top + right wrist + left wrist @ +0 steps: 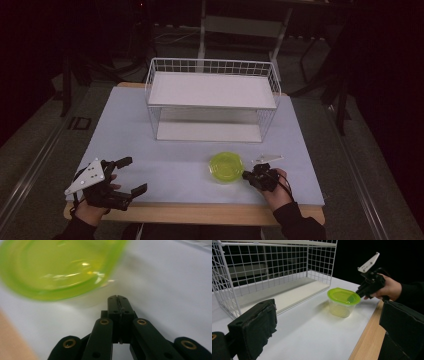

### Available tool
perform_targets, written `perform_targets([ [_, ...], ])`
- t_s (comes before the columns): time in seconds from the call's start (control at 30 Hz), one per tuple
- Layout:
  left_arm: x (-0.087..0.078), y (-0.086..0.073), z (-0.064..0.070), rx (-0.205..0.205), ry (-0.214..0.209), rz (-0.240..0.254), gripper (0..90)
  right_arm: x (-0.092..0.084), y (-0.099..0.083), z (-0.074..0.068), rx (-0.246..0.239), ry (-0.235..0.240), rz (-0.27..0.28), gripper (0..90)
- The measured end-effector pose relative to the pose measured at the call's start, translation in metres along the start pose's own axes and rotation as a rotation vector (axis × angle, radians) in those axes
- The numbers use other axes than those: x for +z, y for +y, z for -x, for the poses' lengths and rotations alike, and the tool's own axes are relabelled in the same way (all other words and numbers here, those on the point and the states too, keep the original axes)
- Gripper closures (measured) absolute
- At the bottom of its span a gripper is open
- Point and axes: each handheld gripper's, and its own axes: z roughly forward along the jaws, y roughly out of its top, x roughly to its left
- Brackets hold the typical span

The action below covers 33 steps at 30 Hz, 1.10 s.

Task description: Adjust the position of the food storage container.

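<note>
A small clear plastic tub with a lime-green lid sits on the pale grey-white table top, toward the near edge and a little right of centre. It stands upright, lid on, well clear of the white wire shelf rack that occupies the far half of the table.

The right gripper, a black two-jaw tool held in the person's right hand, points leftward at the tub from just beside it. In the right gripper view its jaws are pressed flat together with nothing between them, and the tips sit just short of the tub's green rim, which is blurred there. In the left gripper view the tips look level with the lid's edge, right at it; I cannot tell whether they actually touch.

The left gripper rests near the front left corner of the table in the person's left hand, well apart from the tub. Its jaws stand wide, empty, with bare table showing between the two black padded fingers. A light wooden strip runs along the table's near edge under both forearms.
</note>
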Motion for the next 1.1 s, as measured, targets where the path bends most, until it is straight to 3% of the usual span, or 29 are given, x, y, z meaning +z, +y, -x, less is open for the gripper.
perform_targets([
  [0.17,0.000,0.000,0.000,0.000,0.000,0.002,2.2,0.007,0.008,0.014,0.038,-0.017,0.013,90.0],
  [0.33,-0.001,0.000,0.000,0.001,0.000,0.001,2.2,0.020,0.014,0.011,0.027,-0.003,-0.007,90.0],
  [0.43,-0.002,0.000,0.000,-0.001,-0.001,0.004,2.2,0.024,0.015,0.000,0.022,0.042,-0.010,90.0],
  [0.6,-0.001,0.000,0.001,0.003,-0.001,-0.001,2.2,0.025,0.015,-0.014,-0.003,0.065,-0.025,90.0],
  [1.1,0.000,0.000,0.001,0.000,-0.006,-0.005,2.2,0.037,0.024,-0.040,-0.042,0.101,-0.034,90.0],
])
